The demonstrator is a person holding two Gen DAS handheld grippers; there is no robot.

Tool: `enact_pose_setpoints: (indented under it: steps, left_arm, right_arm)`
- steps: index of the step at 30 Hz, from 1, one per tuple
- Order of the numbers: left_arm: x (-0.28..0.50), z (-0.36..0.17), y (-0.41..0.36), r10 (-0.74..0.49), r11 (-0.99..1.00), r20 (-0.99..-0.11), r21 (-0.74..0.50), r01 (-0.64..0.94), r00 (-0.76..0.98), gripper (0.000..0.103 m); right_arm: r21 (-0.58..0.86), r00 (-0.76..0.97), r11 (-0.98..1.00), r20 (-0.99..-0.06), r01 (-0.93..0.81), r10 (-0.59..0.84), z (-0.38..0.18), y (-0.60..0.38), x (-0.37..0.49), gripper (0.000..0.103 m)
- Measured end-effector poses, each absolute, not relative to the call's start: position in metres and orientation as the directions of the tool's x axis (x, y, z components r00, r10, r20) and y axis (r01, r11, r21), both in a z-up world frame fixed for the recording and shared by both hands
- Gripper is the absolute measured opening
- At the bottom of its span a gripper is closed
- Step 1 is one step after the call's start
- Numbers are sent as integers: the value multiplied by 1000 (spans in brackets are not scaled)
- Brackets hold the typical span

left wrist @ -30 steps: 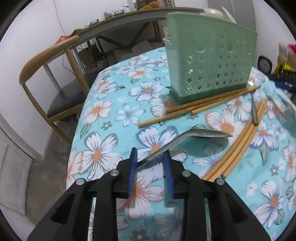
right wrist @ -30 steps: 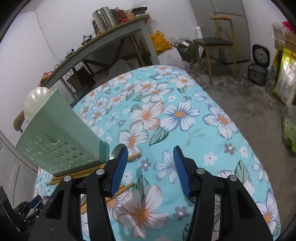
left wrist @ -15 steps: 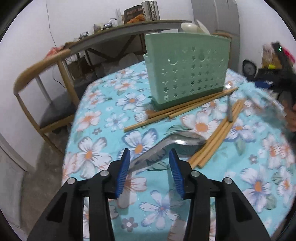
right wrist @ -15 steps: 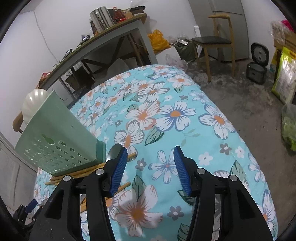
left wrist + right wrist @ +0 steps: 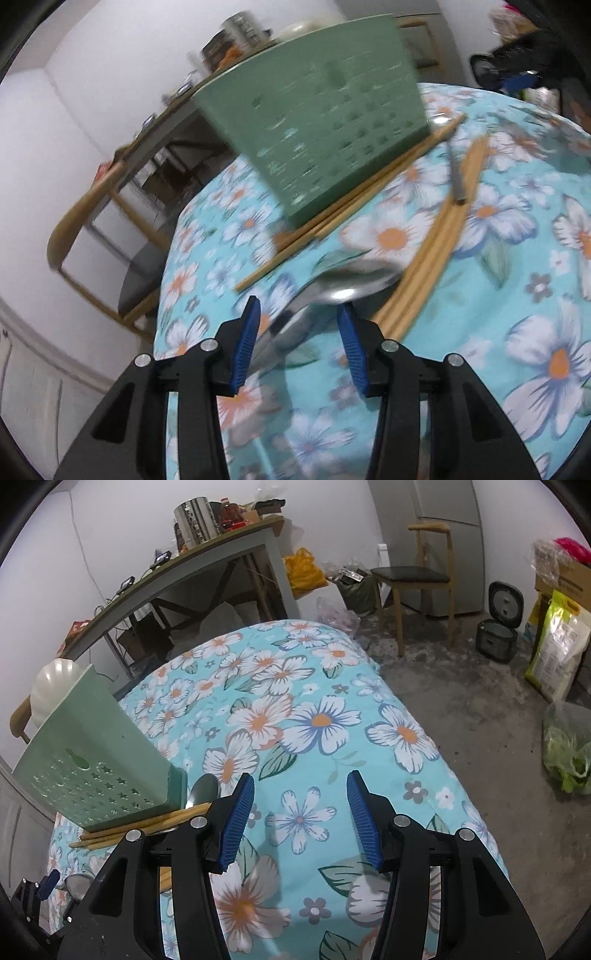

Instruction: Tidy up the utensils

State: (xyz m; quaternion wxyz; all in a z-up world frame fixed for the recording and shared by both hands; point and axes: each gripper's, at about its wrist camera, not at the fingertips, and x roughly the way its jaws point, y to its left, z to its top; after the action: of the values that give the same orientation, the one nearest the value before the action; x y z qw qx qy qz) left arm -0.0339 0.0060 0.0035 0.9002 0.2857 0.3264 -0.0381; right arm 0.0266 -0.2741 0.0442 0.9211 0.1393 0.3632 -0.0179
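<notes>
Left gripper (image 5: 297,345) jaws part-open, metal spoon (image 5: 343,286) handle lying loose between them on the floral tablecloth (image 5: 498,332), pads not pressing. Spoon is near the table's left edge, bowl touching the chopsticks (image 5: 436,243), in front of the green utensil caddy (image 5: 314,129). Likely stiff, light, slick steel; best pinched mid-handle. Right gripper (image 5: 299,818) wide, empty.

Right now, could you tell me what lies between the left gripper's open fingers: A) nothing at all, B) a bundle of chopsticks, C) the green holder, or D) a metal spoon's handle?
D: the metal spoon has its handle running back between the left gripper, whose pads stand clear of it.
</notes>
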Motion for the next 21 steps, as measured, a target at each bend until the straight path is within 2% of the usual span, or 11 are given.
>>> enact_pose_setpoints:
  steps: [6,10,15,19,21]
  left_arm:
    - [-30,-1,-10,128,802,-591,534,267,796,39]
    - [-28,-5,-19,141,772,-564,577,266,814,25]
    - [-26,-9,-24,175,750,-534,617,240,827,20]
    - [-28,-2,-21,187,765,-492,616,189,851,13]
    - [-26,6,-11,168,808,-500,563,171,849,12]
  right_arm:
    - [224,729,965,-682,134,57,42,-271,29,51]
    - [245,723,960,-686,134,74,41,-272,29,51]
    - [269,713,953,-696,141,90,36,-275,30,52]
    - [305,698,940,-707,152,116,31,-277,32,52]
    - [331,692,931,-709,157,136,29,-279,33,52]
